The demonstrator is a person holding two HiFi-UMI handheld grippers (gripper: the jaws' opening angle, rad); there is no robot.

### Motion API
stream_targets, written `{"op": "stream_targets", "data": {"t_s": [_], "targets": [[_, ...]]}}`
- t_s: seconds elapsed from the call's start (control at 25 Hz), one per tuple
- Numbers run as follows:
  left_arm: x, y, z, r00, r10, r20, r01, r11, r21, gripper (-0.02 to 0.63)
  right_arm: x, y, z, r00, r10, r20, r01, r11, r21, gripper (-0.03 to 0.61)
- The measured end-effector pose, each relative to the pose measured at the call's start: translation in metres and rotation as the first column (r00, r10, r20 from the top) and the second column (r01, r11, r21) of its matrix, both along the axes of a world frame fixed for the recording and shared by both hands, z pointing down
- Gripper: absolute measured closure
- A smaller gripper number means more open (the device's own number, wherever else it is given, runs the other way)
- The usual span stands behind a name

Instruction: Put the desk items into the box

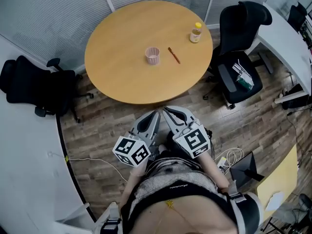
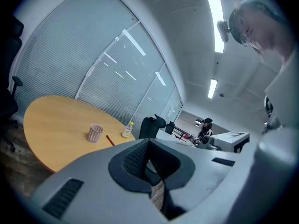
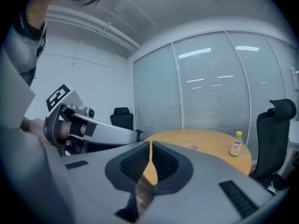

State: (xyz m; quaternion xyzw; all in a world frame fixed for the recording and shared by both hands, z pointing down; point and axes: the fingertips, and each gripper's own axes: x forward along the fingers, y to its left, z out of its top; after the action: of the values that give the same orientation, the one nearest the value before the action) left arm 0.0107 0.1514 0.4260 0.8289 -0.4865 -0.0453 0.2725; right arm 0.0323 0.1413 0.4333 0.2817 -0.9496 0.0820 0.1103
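A round wooden table (image 1: 122, 77) carries a pink ribbed cup (image 1: 152, 55), a red pen (image 1: 174, 55) and a small yellow-capped bottle (image 1: 195, 32). Both grippers are held close to the person's body, short of the table's near edge and well away from these items. The left gripper (image 1: 155, 115) has its jaws together with nothing between them. The right gripper (image 1: 168, 110) is shut and empty too. From the left gripper view (image 2: 149, 146) the cup (image 2: 95, 133), pen (image 2: 110, 140) and bottle (image 2: 126, 130) lie far ahead. Past the right gripper (image 3: 150, 146) stand the cup (image 3: 192, 147) and bottle (image 3: 236, 144).
A black office chair (image 1: 239, 57) with small items on its seat stands right of the table, another chair (image 1: 36, 89) at the left. White desks (image 1: 24, 169) (image 1: 287, 48) flank the room. Cables (image 1: 229, 157) lie on the wood floor. A person (image 2: 205, 127) sits in the background.
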Motion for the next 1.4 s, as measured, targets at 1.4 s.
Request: {"op": "stream_targets", "data": {"t_s": [1.4], "targets": [[0.001, -0.121, 0.009, 0.993, -0.114, -0.001, 0.114, 0.993, -0.02, 0.612, 0.002, -0.125, 0.008, 0.992, -0.127, -0.023, 0.128, 0.992, 0.017, 0.549]]}}
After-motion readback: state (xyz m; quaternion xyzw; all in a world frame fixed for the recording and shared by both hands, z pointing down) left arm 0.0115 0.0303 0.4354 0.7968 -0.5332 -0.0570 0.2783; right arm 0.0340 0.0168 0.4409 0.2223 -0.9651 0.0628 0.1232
